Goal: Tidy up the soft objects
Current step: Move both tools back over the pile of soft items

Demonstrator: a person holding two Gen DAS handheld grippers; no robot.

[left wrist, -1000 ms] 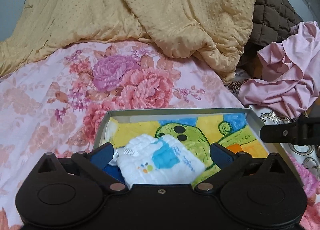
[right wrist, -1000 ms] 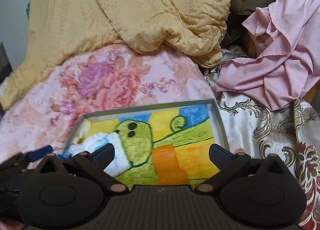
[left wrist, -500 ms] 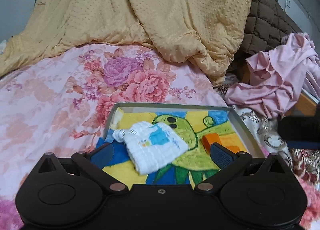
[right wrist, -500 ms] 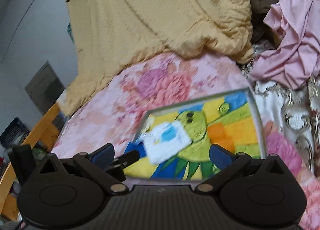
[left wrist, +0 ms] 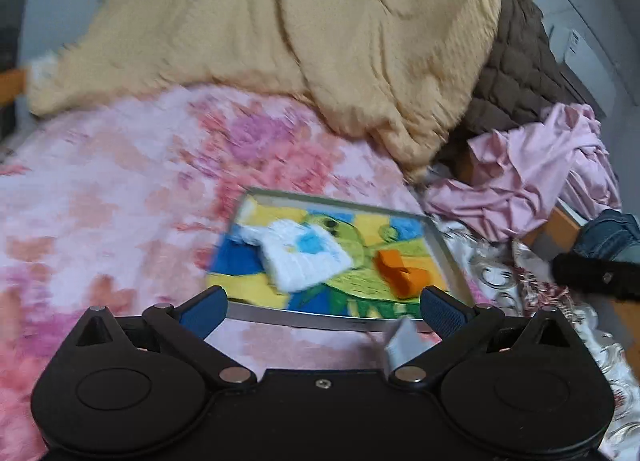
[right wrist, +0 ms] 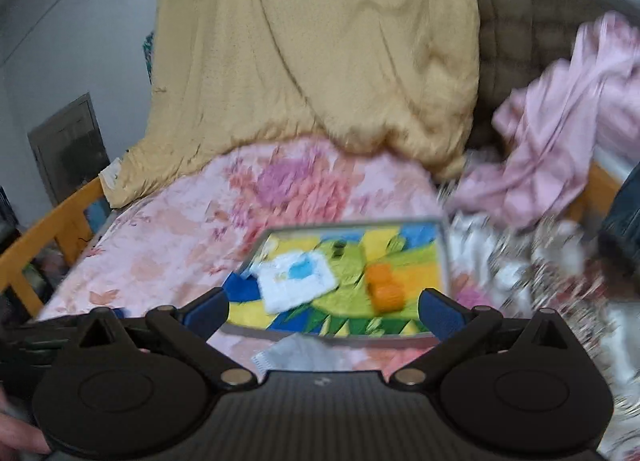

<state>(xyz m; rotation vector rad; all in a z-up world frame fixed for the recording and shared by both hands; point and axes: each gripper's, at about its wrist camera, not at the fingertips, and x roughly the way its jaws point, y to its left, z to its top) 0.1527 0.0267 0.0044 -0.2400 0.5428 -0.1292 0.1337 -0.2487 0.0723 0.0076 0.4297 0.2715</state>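
Note:
A metal tray (left wrist: pixel 308 319) with a bright green, yellow and blue picture lies on the floral bed sheet. On it lie a folded white cloth with a blue patch (left wrist: pixel 300 257) and an orange soft block (left wrist: pixel 400 273). The tray (right wrist: pixel 344 335), the cloth (right wrist: pixel 296 281) and the orange block (right wrist: pixel 384 289) also show in the right wrist view. My left gripper (left wrist: pixel 324 309) is open and empty, above the tray's near edge. My right gripper (right wrist: pixel 324 307) is open and empty, also near the tray's front edge. Both views are blurred.
A yellow blanket (left wrist: pixel 320 41) is heaped at the back, with a brown quilt (left wrist: pixel 516 73) and a crumpled pink cloth (left wrist: pixel 532 181) at the right. A grey flat piece (right wrist: pixel 304 355) lies before the tray. A wooden bed rail (right wrist: pixel 60 221) runs along the left.
Both grippers have drawn back and up from the tray. The white cloth, earlier between my left fingers, now lies free on the tray, and the orange block has come into view.

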